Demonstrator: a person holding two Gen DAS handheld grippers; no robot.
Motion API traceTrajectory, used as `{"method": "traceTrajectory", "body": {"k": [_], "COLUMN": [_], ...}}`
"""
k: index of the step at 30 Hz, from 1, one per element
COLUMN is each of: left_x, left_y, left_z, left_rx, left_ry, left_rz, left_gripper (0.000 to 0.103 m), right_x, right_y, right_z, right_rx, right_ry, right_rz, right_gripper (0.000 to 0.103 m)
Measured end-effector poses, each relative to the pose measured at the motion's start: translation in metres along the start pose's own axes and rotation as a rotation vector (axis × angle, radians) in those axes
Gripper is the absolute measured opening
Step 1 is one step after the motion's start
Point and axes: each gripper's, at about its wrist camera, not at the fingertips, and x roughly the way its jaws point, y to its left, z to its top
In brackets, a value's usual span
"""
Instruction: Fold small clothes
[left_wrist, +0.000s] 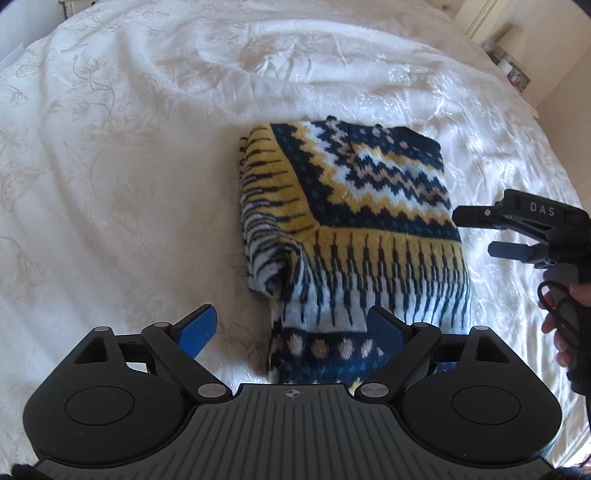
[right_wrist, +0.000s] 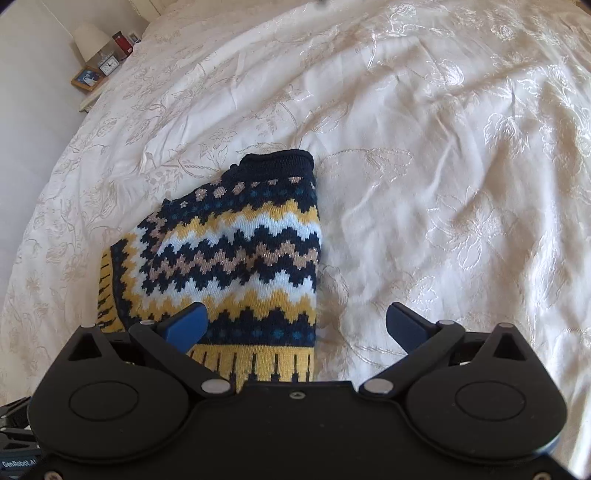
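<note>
While we hold both tools above the bed, we read the fold like this:
Garment: we see one small patterned knit sweater (left_wrist: 354, 229) lying on the white bedspread (left_wrist: 129, 166), gathered into a compact block.
Done: we judge the main folds made; the sides are tucked in and the near hem lies doubled on the body.
Left: we would tidy the loose bulge on the left edge, then set it aside; we see no other clothes in either view.
Left tool (left_wrist: 291, 328): spread wide, blue fingers (left_wrist: 197, 328) apart, nothing pinched; the sweater's near end lies under the gap.
Right tool (right_wrist: 295, 325): also spread and empty, hanging over the sweater's right edge.
Hand: we see a hand (left_wrist: 565, 328) on the right tool's grip.
Bedside: a lamp (right_wrist: 90, 40) and clock (right_wrist: 109, 65) stand well away.
</note>
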Motion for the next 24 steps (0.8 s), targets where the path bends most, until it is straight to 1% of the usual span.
{"method": "traceTrajectory", "body": {"k": [2, 5, 9, 12, 14, 17, 19, 21, 24], "left_x": [0.006, 0.015, 0.029, 0.045, 0.058, 0.075, 0.079, 0.081, 0.079], "left_y": [0.001, 0.002, 0.002, 0.001, 0.000, 0.000, -0.001, -0.001, 0.001], "left_z": [-0.006, -0.008, 0.002, 0.011, 0.015, 0.017, 0.016, 0.013, 0.011], "left_rx": [-0.010, -0.024, -0.026, -0.021, -0.036, -0.062, -0.060, -0.056, -0.017], "left_ry": [0.020, 0.019, 0.013, 0.036, 0.064, 0.090, 0.085, 0.077, 0.077], "left_rz": [-0.017, -0.037, -0.079, -0.108, -0.143, -0.162, -0.182, -0.193, -0.227], "left_gripper": [0.089, 0.088, 0.089, 0.089, 0.089, 0.093, 0.103, 0.102, 0.101], "right_x": [0.003, 0.010, 0.030, 0.049, 0.062, 0.075, 0.080, 0.083, 0.080], "right_y": [-0.002, -0.002, 0.001, 0.006, 0.012, 0.017, 0.020, 0.017, 0.009], "right_z": [-0.002, -0.002, 0.007, 0.016, 0.023, 0.028, 0.029, 0.028, 0.023], "right_rx": [0.003, 0.006, 0.018, 0.001, -0.017, -0.035, -0.039, -0.018, 0.008], "right_ry": [0.012, 0.026, 0.060, 0.100, 0.121, 0.118, 0.110, 0.093, 0.064], "right_rz": [0.020, 0.054, 0.109, 0.131, 0.148, 0.181, 0.194, 0.215, 0.251], "right_gripper": [0.102, 0.102, 0.102, 0.102, 0.102, 0.103, 0.103, 0.103, 0.103]}}
